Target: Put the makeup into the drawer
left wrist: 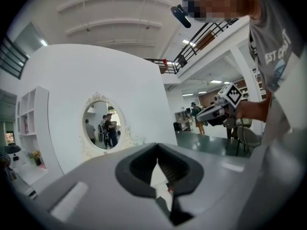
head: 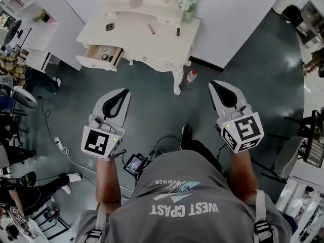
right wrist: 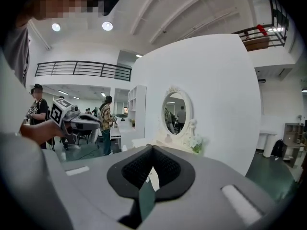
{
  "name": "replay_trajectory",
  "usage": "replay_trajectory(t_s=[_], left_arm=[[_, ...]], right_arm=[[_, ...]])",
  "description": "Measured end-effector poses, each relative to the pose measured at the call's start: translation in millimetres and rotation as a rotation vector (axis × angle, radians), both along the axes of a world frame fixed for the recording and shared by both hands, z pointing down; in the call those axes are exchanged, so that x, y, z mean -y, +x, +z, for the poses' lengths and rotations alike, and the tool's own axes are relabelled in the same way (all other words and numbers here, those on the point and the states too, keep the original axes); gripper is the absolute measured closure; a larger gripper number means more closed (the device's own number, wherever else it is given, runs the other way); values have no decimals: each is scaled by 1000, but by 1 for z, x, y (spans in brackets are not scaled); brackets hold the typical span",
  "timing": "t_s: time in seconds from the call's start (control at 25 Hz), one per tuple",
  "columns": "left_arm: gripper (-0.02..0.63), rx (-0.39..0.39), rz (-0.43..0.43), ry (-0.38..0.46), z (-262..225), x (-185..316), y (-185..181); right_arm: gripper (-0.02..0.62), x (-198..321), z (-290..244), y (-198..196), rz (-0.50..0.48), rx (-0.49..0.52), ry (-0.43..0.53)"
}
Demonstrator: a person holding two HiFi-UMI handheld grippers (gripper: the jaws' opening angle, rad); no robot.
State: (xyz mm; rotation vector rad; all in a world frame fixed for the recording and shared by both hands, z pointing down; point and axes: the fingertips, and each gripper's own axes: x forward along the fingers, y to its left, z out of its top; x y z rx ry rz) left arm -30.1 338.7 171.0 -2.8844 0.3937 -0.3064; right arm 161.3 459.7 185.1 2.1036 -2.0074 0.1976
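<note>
Left gripper, right gripper: jaws together, empty, well apart from table. Drawer: open. Makeup: small items on tabletop.

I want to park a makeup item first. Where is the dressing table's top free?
The dressing table top is bare between the small dark item and the red pencil, and along the front edge. It is tighter at the right, by the dark tube and the flowers. The open drawer looks bare in its left part.

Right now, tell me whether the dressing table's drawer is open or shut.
Open. The drawer is pulled out from the front of the white dressing table, its wooden inside exposed, small items in it.
</note>
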Motion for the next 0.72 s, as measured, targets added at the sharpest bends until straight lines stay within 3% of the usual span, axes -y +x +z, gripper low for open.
replay_trajectory(t_s=[0.32, 0.72], left_arm=[[603, 23, -105, 18, -6, 23, 72], [603, 58, -181, 28, -10, 59, 101]], right_arm=[[594, 57, 6, 80, -124, 25, 7], [594, 111, 14, 115, -198, 52, 5]])
